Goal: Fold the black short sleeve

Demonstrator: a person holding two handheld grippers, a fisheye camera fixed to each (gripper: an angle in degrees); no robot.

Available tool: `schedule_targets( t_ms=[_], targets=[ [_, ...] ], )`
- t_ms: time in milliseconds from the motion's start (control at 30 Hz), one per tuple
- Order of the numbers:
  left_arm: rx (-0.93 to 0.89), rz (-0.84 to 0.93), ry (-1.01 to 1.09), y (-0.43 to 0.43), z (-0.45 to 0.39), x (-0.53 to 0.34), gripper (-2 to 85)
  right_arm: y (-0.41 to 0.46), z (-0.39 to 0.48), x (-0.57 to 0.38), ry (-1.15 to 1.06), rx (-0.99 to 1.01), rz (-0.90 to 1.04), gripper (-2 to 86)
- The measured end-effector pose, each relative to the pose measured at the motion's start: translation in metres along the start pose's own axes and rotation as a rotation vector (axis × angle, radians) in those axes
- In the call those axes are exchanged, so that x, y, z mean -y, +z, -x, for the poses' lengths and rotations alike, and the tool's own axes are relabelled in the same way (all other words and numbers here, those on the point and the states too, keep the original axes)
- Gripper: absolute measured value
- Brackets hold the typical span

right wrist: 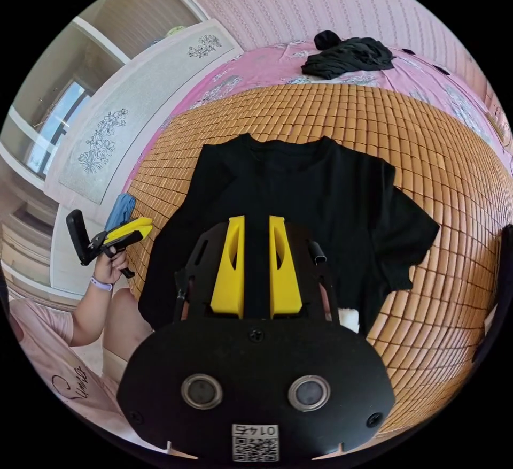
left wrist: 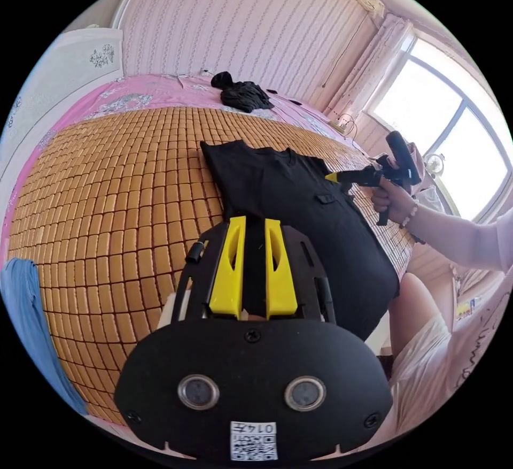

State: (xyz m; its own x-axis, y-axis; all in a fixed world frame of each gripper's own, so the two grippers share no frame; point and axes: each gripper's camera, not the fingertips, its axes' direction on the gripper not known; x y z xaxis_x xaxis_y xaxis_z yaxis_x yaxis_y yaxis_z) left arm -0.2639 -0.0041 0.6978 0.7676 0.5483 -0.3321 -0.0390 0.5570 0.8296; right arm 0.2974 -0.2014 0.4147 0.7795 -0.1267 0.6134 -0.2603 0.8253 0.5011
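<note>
The left gripper [left wrist: 255,220] has two yellow plastic jaws standing parallel with a narrow gap between them, nothing pinched, set on a black rounded housing that carries two round lenses. In the right gripper view it [right wrist: 144,227] hangs off the shirt's edge, in a hand [right wrist: 111,268] with a band on the wrist. The right gripper [right wrist: 255,218] is built the same, two yellow jaws spread a little with only dark cloth showing behind the gap; whether they touch that cloth I cannot tell. In the left gripper view it [left wrist: 332,177] hovers at the shirt's far sleeve side, held in the person's other hand [left wrist: 393,202], which wears a beaded bracelet.

One black short sleeve shirt [right wrist: 299,207] lies spread flat on the mat, collar away from the person, matte and soft, with a small pocket flap on the chest; one sleeve fans out over the mat, its edge a little rumpled. The mat [right wrist: 427,159] under the shirt is a grid of small glossy orange-brown tiles, rounded like bamboo chips. Beyond the shirt's collar, one crumpled heap of dark clothes [right wrist: 350,57] sits on a pink flowered sheet [right wrist: 256,70]. To the shirt's side, past the mat's edge, hangs one blue cloth [left wrist: 26,314]. Behind the heap rises a pink wall [left wrist: 251,20] with fine vertical ribbing.
</note>
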Motion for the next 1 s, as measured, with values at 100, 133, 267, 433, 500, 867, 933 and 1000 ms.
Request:
schedule_targets(
  t_ms=[100, 133, 267, 433, 500, 867, 933, 1000],
  targets=[
    [-0.016, 0.004, 0.045, 0.012, -0.017, 0.013, 5.5, -0.037, -0.031, -0.027, 0.075, -0.112, -0.059, 7.5],
    [-0.019, 0.009, 0.06, 0.016, -0.022, 0.017, 5.4, -0.05, -0.045, -0.036, 0.111, -0.174, -0.08, 7.5],
    [-0.081, 0.073, 0.179, 0.055, -0.059, 0.059, 5.6, -0.08, -0.09, -0.062, 0.256, -0.284, -0.108, 7.6],
    [-0.117, 0.143, 0.3, 0.113, -0.116, 0.114, 5.8, -0.092, -0.121, -0.068, 0.324, -0.235, -0.158, 8.4],
    [-0.157, 0.188, 0.338, 0.149, -0.146, 0.14, 5.8, -0.096, -0.128, -0.066, 0.325, -0.212, -0.198, 8.5],
    [-0.13, 0.338, 0.496, 0.317, -0.285, 0.236, 4.7, -0.112, -0.157, -0.059, 0.37, -0.101, -0.212, 3.7],
    [-0.174, 0.377, 0.469, 0.343, -0.296, 0.246, 5.4, -0.116, -0.159, -0.059, 0.374, -0.075, -0.207, 2.6],
    [-0.224, 0.425, 0.385, 0.372, -0.301, 0.256, 6.8, -0.121, -0.162, -0.06, 0.385, -0.054, -0.214, 1.8]
  ],
)
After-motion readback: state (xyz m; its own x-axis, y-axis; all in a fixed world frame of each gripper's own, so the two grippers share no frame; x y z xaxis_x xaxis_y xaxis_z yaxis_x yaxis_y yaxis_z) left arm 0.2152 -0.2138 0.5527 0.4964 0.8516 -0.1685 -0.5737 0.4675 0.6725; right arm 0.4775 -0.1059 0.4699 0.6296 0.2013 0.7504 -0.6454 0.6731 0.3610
